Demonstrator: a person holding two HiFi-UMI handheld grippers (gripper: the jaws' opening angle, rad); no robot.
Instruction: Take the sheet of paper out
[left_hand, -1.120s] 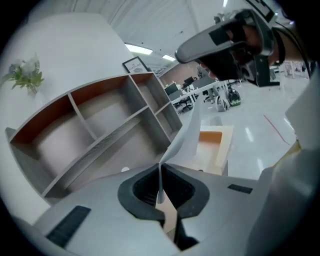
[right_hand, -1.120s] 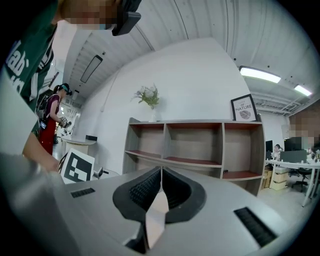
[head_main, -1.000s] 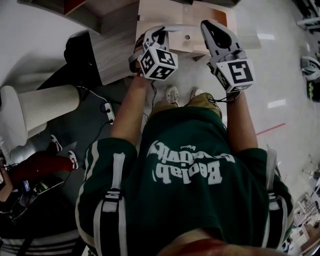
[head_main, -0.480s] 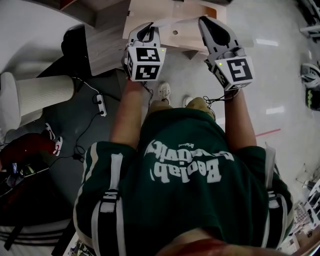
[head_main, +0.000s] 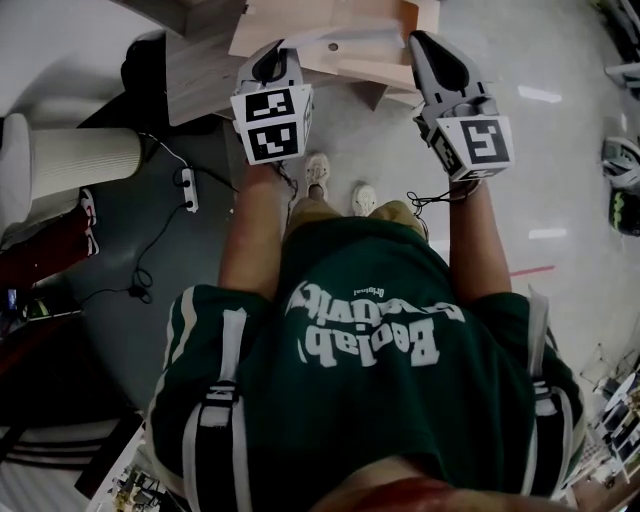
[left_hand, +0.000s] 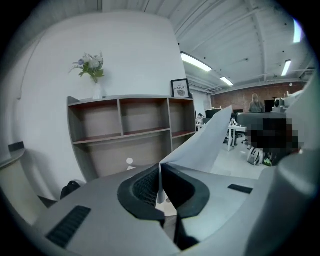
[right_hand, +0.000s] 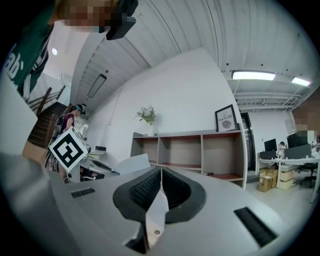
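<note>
A white sheet of paper (head_main: 340, 38) stretches between my two grippers, in front of my chest and above the floor. The left gripper (head_main: 272, 55) is shut on its left end. In the left gripper view the sheet (left_hand: 205, 145) rises up and to the right out of the closed jaws of the left gripper (left_hand: 160, 172). The right gripper (head_main: 425, 42) is shut on the other end. In the right gripper view a narrow flap of the sheet (right_hand: 156, 212) with a small punched hole hangs from the closed right gripper (right_hand: 161, 172); the rest of the sheet (right_hand: 131, 164) shows beyond, near the left gripper's marker cube (right_hand: 67, 148).
A wooden shelf unit (left_hand: 130, 135) stands against the white wall ahead, with a flower vase (left_hand: 92, 75) and a framed picture (right_hand: 226, 119) on top. Its top (head_main: 200, 70) shows under the grippers. A white ribbed cylinder (head_main: 80, 160) and a power strip (head_main: 187, 190) lie left. Desks (right_hand: 292, 165) stand right.
The left gripper has moved left in the head view and rolled, so its marker cube now faces squarely up. Both grippers stay closed on the sheet. The shelf has slid toward the top edge.
</note>
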